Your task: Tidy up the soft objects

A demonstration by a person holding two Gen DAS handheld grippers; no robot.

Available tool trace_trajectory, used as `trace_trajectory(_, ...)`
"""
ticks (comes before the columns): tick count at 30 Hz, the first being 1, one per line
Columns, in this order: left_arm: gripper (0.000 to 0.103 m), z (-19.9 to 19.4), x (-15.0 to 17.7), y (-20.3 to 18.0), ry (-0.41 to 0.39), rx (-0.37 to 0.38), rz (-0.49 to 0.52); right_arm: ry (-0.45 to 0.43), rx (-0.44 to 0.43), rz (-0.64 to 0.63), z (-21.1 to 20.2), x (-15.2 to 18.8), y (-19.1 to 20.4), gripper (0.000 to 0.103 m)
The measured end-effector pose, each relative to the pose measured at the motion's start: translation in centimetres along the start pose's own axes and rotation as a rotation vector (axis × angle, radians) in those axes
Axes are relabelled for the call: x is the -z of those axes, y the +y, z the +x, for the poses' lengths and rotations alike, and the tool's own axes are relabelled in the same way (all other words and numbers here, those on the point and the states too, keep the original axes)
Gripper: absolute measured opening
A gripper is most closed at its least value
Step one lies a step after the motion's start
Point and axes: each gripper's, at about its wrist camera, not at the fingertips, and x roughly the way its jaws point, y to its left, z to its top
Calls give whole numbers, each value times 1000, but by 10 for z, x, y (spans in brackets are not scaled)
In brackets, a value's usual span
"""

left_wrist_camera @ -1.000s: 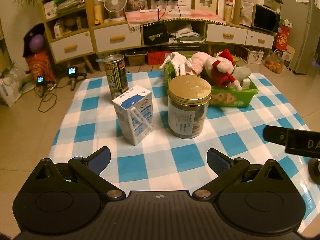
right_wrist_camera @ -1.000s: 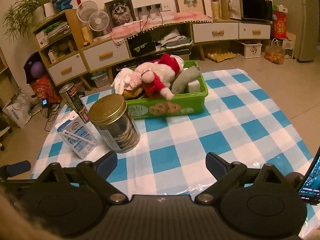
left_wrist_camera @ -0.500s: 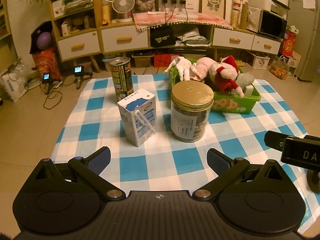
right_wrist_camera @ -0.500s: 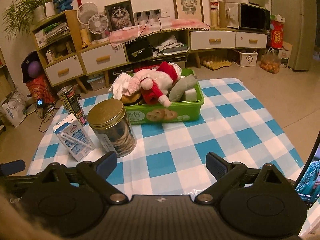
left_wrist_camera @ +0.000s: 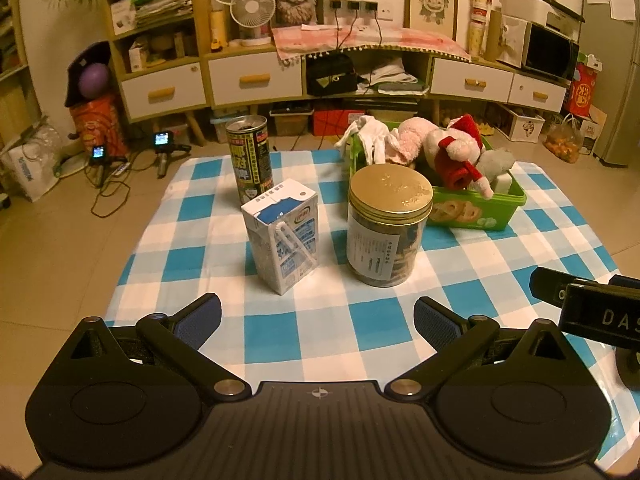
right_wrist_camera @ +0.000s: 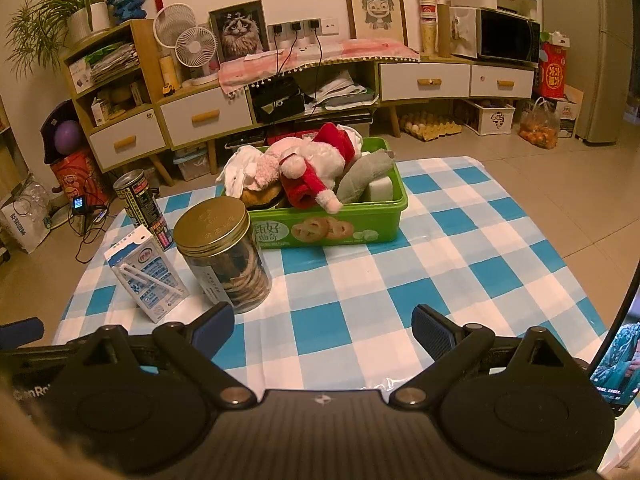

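Observation:
A green bin (left_wrist_camera: pixel 472 210) (right_wrist_camera: pixel 344 228) sits at the far side of the blue-checked cloth (left_wrist_camera: pixel 320 320) (right_wrist_camera: pixel 360 292). It holds several soft things: a Santa plush (left_wrist_camera: pixel 456 152) (right_wrist_camera: pixel 316 168), a pink plush (left_wrist_camera: pixel 408 140), a white cloth (left_wrist_camera: pixel 368 136) (right_wrist_camera: pixel 236 172), a grey plush (right_wrist_camera: pixel 364 176) and a white sponge (right_wrist_camera: pixel 380 190). My left gripper (left_wrist_camera: pixel 316 316) is open and empty, above the cloth's near edge. My right gripper (right_wrist_camera: pixel 322 324) is open and empty, also near the front edge.
A gold-lidded jar (left_wrist_camera: pixel 386 224) (right_wrist_camera: pixel 224 252), a milk carton (left_wrist_camera: pixel 282 232) (right_wrist_camera: pixel 146 276) and a tall can (left_wrist_camera: pixel 250 156) (right_wrist_camera: pixel 140 204) stand left of the bin. A phone screen (right_wrist_camera: pixel 616 356) is at the right edge. Cabinets (left_wrist_camera: pixel 256 76) line the back wall.
Both grippers have pulled back and risen a little, so the cloth and objects look farther away. Both stay open and empty. Nothing on the cloth has moved.

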Motion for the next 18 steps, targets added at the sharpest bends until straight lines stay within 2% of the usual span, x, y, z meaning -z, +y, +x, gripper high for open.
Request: trace_trajectory(18,98,2,2,0,8,7,1,6,2,-4,1,0,3,75)
